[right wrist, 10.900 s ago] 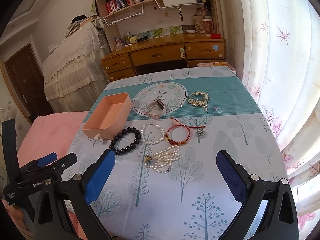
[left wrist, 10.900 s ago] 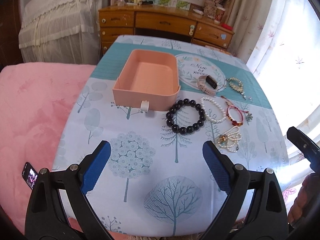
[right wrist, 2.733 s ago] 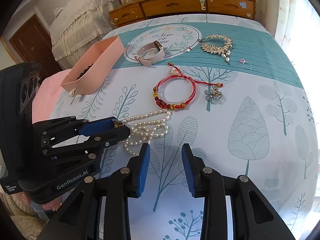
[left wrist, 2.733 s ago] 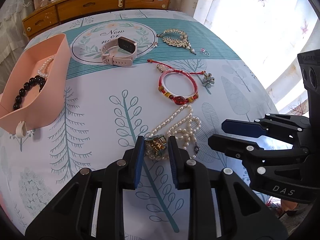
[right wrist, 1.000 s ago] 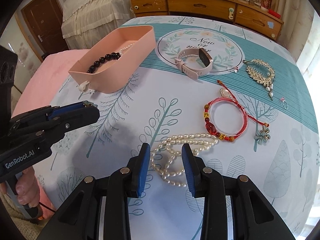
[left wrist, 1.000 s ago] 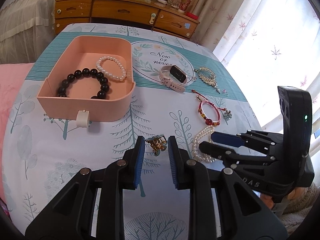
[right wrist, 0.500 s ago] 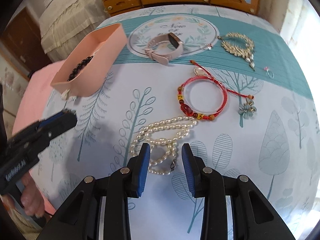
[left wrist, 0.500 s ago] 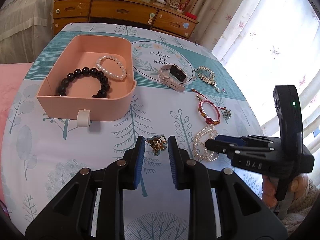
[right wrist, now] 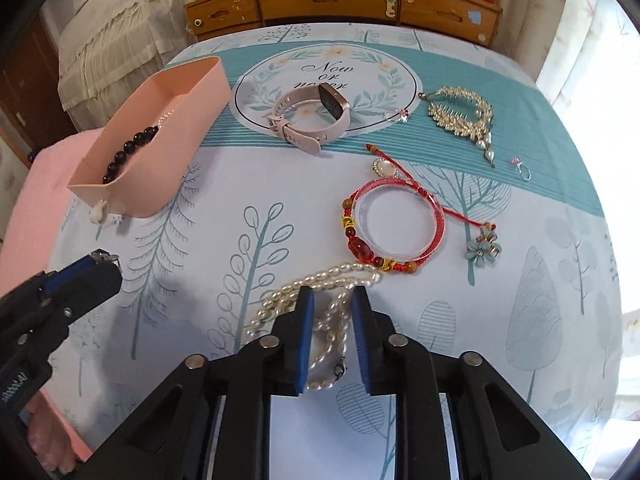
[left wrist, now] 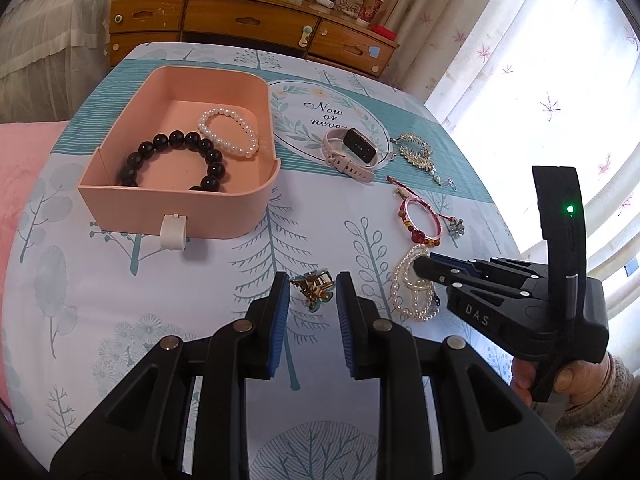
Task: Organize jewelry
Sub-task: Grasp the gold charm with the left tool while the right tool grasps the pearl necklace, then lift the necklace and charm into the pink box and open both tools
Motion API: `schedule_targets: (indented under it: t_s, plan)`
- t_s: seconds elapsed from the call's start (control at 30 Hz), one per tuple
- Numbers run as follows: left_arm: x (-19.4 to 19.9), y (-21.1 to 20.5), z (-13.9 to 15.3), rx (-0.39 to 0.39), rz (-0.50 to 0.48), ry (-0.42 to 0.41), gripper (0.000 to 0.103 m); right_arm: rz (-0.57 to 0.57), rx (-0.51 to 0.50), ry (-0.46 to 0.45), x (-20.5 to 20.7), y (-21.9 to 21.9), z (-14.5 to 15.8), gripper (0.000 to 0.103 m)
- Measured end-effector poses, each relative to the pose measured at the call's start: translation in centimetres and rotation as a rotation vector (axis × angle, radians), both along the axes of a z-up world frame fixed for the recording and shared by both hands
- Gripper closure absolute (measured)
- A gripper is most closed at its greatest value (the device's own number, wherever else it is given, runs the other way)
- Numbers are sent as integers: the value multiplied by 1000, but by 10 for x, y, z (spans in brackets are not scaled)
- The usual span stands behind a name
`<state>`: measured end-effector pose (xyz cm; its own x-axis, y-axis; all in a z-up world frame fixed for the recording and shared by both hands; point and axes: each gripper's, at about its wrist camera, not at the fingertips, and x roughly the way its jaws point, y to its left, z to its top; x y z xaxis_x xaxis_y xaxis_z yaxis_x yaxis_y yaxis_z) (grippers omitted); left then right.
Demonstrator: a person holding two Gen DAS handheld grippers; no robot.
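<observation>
The left gripper (left wrist: 313, 300) points steeply down over the near part of the table (left wrist: 120, 280), its blue pads narrowly set and pinching a small gold clasp ornament (left wrist: 314, 289) with pale blue petals, lifted clear of the cloth. At its 3 o'clock the right gripper (right wrist: 332, 322) tilts down more steeply, held by a hand (left wrist: 568, 380) in a knitted sleeve; its jaws are closing around the loops of the pearl necklace (right wrist: 320, 304), which lies heaped on the table between the pads, though whether they press it yet cannot be told. The right gripper's body reads "DAS"; the left one shows part of a white brand word. The cloth's round wreath motif (left wrist: 328, 120) reads "Now or never". At the left gripper's 11 o'clock stands the pink box (left wrist: 256, 196), open-topped with a white tab on its near wall, holding a black bead bracelet (left wrist: 176, 160) and a small pearl bracelet (left wrist: 230, 132), touching each other. At 1 o'clock from the necklace lies a red cord bracelet (right wrist: 396, 224) with amber and red beads and a blue flower charm, just beside the pearls. Beyond it, at 12 o'clock, a pink watch (right wrist: 316, 120) rests on the motif, with a gold leaf piece (right wrist: 460, 116) and a tiny ring (right wrist: 522, 172) at 1 to 2 o'clock on the teal band.
</observation>
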<state>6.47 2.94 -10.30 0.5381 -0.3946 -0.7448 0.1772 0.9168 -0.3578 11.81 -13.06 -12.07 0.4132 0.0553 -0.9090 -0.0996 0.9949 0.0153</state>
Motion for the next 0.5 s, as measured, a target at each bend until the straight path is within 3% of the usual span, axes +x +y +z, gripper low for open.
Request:
schedule_targets:
  t_s: [0.07, 0.23, 0.5]
  plan:
    - [-1, 0, 1, 0, -1, -2, 82, -8, -14, -15, -1, -1, 0, 98]
    - [-3, 4, 10, 8, 3, -18, 82, 0, 69, -20, -5, -10, 4, 98]
    - [-4, 20, 45, 56, 28, -63, 82, 64, 192, -191, -17, -6, 82, 98]
